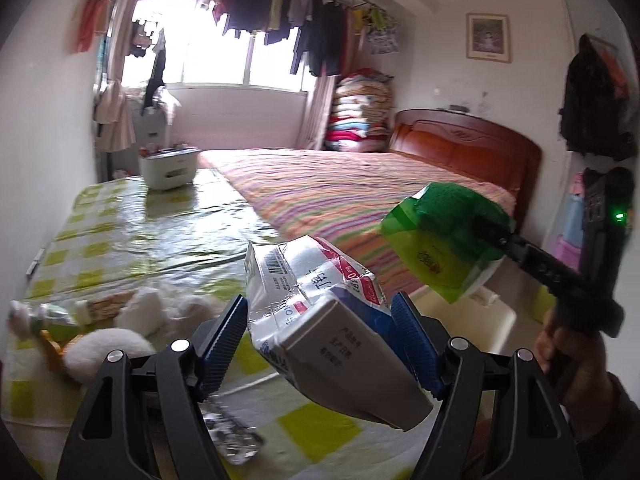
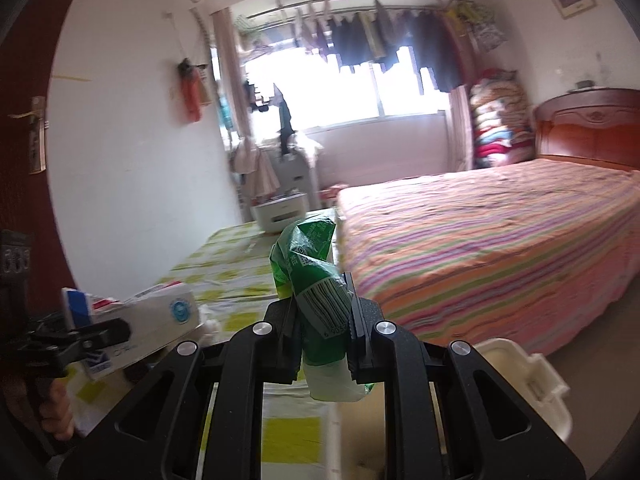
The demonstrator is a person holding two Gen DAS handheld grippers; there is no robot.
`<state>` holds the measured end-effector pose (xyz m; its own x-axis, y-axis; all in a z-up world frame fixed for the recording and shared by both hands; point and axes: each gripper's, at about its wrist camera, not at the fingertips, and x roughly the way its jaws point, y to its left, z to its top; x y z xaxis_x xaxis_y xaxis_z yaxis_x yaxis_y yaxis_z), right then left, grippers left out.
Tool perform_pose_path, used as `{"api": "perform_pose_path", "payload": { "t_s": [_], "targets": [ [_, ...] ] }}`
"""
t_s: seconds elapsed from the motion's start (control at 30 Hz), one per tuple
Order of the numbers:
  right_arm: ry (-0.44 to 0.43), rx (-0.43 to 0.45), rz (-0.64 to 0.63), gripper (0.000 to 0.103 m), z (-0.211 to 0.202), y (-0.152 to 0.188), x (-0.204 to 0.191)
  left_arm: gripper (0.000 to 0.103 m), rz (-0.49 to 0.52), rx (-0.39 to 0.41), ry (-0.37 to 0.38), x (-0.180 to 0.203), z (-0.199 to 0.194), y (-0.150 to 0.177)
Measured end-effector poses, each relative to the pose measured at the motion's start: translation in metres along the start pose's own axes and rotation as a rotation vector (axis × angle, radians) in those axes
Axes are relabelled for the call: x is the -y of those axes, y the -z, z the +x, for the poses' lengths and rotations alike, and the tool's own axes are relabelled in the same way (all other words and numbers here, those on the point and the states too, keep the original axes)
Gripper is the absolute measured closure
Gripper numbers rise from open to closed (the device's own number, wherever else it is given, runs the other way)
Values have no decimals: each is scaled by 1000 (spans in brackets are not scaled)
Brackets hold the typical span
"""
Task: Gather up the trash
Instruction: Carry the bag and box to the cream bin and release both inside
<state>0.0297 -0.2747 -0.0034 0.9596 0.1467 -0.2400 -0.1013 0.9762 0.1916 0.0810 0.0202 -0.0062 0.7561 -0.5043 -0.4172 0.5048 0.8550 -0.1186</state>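
White bin (image 2: pixel 532 376) below right gripper (image 2: pixel 320 316) clamping green wrapper (image 2: pixel 320 300).

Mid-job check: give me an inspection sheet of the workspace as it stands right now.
Surface: table under a glossy yellow-green checked cover.
Job's things: crushed carton in the left gripper; green wrapper in the right gripper; white bin low between table and bed.
Clutter: white tissue wads, a foil blister pack, small packets at the table's left edge, a white container at the far end.
Grippers: both shut on their loads, held above the table.
Cables: nothing seen.
Surroundings: bedroom, striped bedspread, laundry hung at the window, stacked quilts.
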Motion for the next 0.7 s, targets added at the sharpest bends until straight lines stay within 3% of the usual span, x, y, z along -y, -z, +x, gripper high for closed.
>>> {"api": "perform_pose_path", "payload": {
  "t_s": [0.43,0.47,0.53,0.57,0.6,0.7],
  "targets": [
    [258,-39,120,83,-23,31,55,31,79,-7,97,48,10,-1],
    [255,-53,130,80,-20,32,56,31,83,-8,106,51,11,-1],
    [254,-63,152,57,-18,35,58,31,92,-9,118,59,13,-2],
    [272,-60,157,40,-18,36,59,31,98,-13,126,62,15,-2],
    [276,-50,162,34,-20,36,59,31,104,-15,133,66,16,-2],
    [283,0,176,33,-29,33,61,31,114,-28,161,76,22,-2]
  ]
}}
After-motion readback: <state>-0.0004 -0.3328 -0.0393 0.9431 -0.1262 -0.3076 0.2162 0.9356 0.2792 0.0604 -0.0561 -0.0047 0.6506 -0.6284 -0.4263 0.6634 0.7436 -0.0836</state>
